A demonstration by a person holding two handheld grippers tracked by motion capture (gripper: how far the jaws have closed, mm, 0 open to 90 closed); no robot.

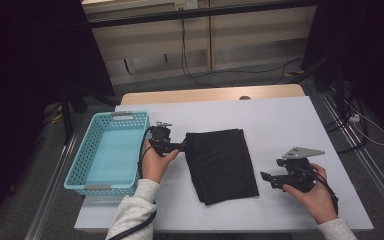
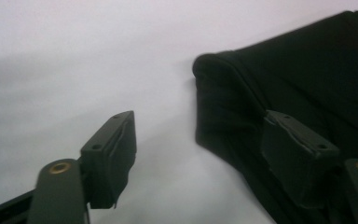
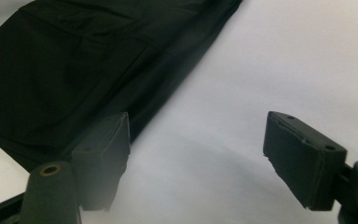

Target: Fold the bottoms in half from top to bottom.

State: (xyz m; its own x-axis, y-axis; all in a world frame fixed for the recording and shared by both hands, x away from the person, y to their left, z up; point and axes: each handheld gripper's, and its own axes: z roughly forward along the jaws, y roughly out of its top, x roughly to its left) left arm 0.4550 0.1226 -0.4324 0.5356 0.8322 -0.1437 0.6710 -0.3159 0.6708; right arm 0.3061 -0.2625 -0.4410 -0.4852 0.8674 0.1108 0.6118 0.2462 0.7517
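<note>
Left gripper (image 1: 184, 145): jaws parted, gripping nothing, at the folded black garment's (image 1: 221, 164) left edge.
Right gripper (image 1: 264, 177): jaws apart, empty, just right of the garment.
Garment: flat on the white table (image 1: 290, 125), beside the blue basket (image 1: 111, 152).

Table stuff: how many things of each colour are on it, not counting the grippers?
Black: 1, the folded cloth
Light blue: 1, the basket
Total: 2
</note>
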